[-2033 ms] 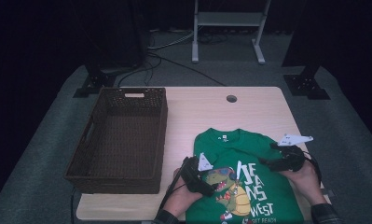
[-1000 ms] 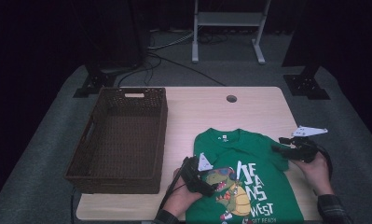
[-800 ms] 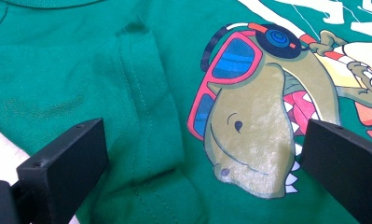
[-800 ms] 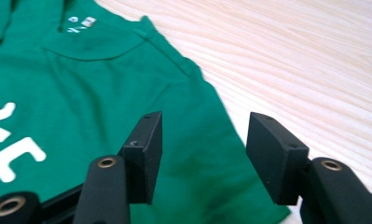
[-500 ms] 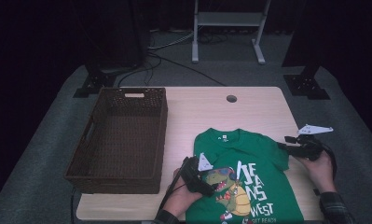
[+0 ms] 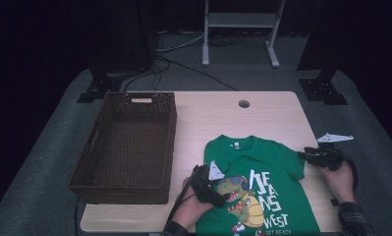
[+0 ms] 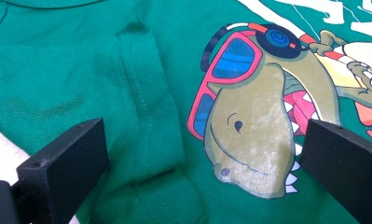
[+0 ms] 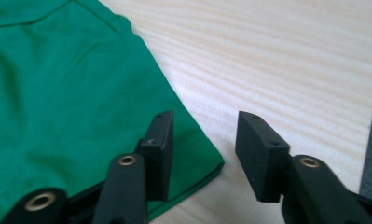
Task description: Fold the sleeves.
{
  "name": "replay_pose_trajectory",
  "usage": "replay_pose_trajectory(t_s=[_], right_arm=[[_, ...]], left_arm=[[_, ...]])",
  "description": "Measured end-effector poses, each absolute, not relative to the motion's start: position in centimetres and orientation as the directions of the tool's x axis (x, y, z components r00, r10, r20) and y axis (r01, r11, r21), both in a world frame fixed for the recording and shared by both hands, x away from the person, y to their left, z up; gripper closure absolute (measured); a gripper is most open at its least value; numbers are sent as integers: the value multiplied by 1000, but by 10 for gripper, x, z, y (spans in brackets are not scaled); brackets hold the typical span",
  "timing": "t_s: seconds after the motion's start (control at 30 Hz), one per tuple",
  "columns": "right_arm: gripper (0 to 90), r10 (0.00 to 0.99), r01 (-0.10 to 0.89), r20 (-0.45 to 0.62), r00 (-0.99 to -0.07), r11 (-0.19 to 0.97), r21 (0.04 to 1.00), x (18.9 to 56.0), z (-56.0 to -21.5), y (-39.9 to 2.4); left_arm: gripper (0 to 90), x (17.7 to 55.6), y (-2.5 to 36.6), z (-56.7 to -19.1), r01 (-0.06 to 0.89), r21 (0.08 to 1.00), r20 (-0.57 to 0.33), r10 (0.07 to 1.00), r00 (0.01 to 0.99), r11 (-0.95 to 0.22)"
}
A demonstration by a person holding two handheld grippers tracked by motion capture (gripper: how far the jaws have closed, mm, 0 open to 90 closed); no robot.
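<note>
Green dinosaur T-shirt (image 6: 255, 184) lying flat and face up on the near right part of the wooden table (image 6: 262, 114), taken here as the landmark. Nearest the person, the left gripper (image 6: 210, 189) rests on the shirt's left side beside the printed dinosaur; in the left gripper view its jaws stand wide apart over the cloth (image 7: 141, 84) and the dinosaur's head (image 7: 249, 135), clamped on nothing. At the shirt's right sleeve (image 6: 294, 164), the right gripper (image 6: 311, 157) sits low at the hem. In the right gripper view the sleeve's corner (image 8: 193, 154) lies between the two jaws, one over the cloth, the other over bare wood; the jaws have just been closing but are partly apart, and the pads do not yet press on the fabric. To the shirt's left stands an empty brown wicker basket (image 6: 129, 142). Beyond the shirt's collar, a round cable hole (image 6: 244, 103) marks the table's far edge.

Risks, as judged: only the thin corner of the sleeve lies within the right jaws, so closing may pinch the very hem and let it slip on lifting. If the lower jaw fails to get under the cloth, it may merely push the sleeve and wrinkle it. The open left gripper restrains nothing, so a pull on the sleeve could drag the whole shirt.
</note>
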State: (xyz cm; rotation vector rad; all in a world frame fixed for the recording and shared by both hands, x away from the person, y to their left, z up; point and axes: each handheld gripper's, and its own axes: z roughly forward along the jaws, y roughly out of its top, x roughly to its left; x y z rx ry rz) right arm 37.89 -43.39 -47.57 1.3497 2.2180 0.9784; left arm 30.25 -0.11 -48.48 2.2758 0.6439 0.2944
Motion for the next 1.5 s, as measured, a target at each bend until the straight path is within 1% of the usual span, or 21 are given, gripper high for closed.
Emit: replay_pose_trajectory(t_s=[0.13,0.23,0.27,0.37,0.5,0.83,1.5], right_arm=[[721,878,632,63,-474,289,719,378,-477,-437],[856,868,629,69,-491,299,717,377,-477,-436],[865,867,628,63,-494,307,715,376,-476,-434],[875,870,631,51,-491,314,710,376,-475,-431],[875,868,620,62,-492,299,726,374,-468,-431],[875,852,589,47,-521,320,742,368,-455,-421],[876,780,544,31,-625,408,733,366,-449,-375]], left_arm=[[0,302,-1,-485,360,714,18,530,848,-600],[0,302,-1,-485,360,714,18,530,848,-600],[0,302,-1,-485,360,714,18,530,848,-600],[0,303,-1,-485,360,714,18,530,848,-600],[0,303,-1,-485,360,714,18,530,848,-600],[0,303,-1,-485,360,714,18,530,848,-600],[0,303,-1,-485,360,714,18,530,848,-600]])
